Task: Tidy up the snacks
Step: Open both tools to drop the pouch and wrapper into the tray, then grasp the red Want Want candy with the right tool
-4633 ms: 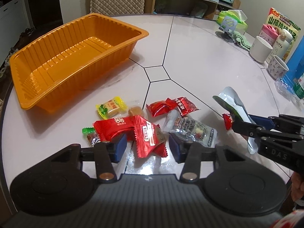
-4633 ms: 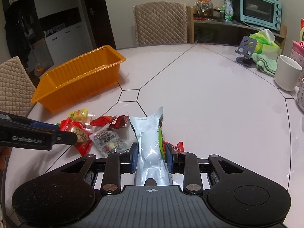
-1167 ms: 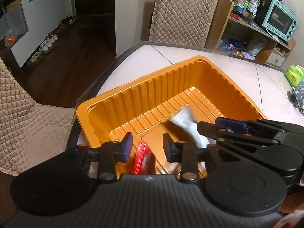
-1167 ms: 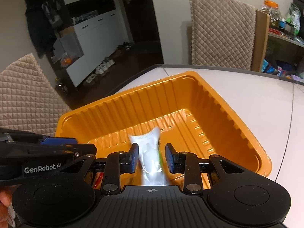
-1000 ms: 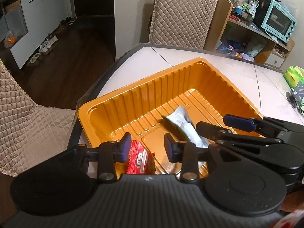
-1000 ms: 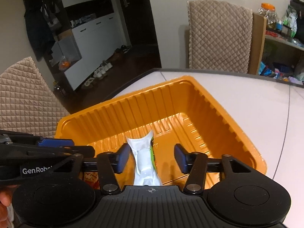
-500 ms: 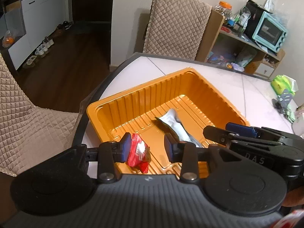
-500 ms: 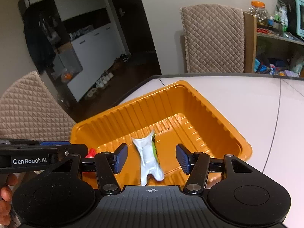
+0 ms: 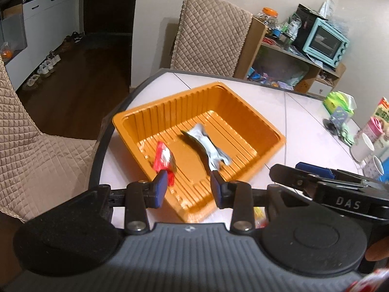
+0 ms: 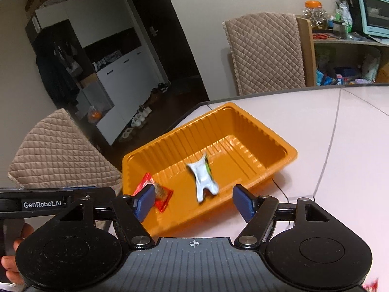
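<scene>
An orange ribbed tray [image 9: 255, 119] stands at the table's near-left edge; it also shows in the right wrist view [image 10: 279, 143]. Inside it lie a red snack packet [image 9: 164, 158] and a silver-and-green pouch [image 9: 206, 146], seen too in the right wrist view as the red packet [image 10: 161, 194] and the pouch [image 10: 203, 177]. My left gripper [image 9: 189, 188] is open and empty, above the tray's near rim. My right gripper [image 10: 194, 200] is open wide and empty, above the tray's near side; it shows from the side in the left wrist view [image 9: 316, 177].
Quilted chairs [image 9: 211, 31] [image 10: 60, 150] stand behind and left of the table. Mugs [image 9: 362, 147], a pink cup and a tissue pack [image 9: 339, 99] sit at the far right. A yellow wrapped sweet [image 9: 260, 216] peeks out below the tray. A shelf with a teal oven [image 9: 323, 41] is behind.
Both grippers have let go of their snacks, which now lie in the tray. Both grippers have risen and pulled back from the tray, and the right jaws have opened wider.
</scene>
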{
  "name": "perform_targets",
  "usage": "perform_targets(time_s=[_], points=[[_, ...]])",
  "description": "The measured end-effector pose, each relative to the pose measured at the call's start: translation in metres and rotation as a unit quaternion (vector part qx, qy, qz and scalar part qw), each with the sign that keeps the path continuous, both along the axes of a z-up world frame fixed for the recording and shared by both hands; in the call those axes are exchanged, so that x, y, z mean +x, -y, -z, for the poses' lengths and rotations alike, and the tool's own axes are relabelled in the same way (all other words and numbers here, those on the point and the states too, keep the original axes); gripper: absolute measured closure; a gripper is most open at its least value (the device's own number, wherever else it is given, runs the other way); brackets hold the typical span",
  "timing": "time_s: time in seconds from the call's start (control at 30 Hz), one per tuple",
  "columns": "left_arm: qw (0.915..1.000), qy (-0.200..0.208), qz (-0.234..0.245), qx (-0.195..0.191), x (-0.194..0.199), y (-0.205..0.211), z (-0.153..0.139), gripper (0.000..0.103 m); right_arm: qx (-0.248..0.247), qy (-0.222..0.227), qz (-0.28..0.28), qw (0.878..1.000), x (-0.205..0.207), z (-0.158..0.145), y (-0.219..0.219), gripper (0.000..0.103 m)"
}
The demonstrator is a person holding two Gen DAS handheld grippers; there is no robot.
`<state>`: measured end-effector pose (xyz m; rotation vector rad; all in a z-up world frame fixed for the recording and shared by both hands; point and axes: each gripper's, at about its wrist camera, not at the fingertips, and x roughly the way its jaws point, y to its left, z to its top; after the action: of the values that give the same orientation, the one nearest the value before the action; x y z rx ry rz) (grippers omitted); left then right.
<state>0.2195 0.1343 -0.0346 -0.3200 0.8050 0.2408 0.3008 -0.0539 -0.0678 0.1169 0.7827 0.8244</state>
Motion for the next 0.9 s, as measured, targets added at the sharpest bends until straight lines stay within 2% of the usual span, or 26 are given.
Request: perform_targets(time_s=[0.33,0.63,0.7,0.9], points=[[0.9995,-0.015,0.028,-0.003,-0.039,0.037,0.011,0.065,-0.012,-0.006,0.025,1.0,-0.057,-0.004,0.056,0.027],[0.9969,-0.036,0.07,-0.003,-0.065,0.072,0.028,0.063,-0.03,-0.019,0.046,0.998,-0.088,0.003,0.099,0.027],[0.9962,-0.039,0.078,-0.006,-0.068,0.079,0.032,0.06,-0.035,-0.027,0.048,0.998,-0.09,0.006,0.106,0.027],[0.9936,-0.048,0.102,-0.006,-0.07,0.099,0.042,0.059,-0.051,-0.034,0.056,0.997,-0.104,0.017,0.123,0.027]])
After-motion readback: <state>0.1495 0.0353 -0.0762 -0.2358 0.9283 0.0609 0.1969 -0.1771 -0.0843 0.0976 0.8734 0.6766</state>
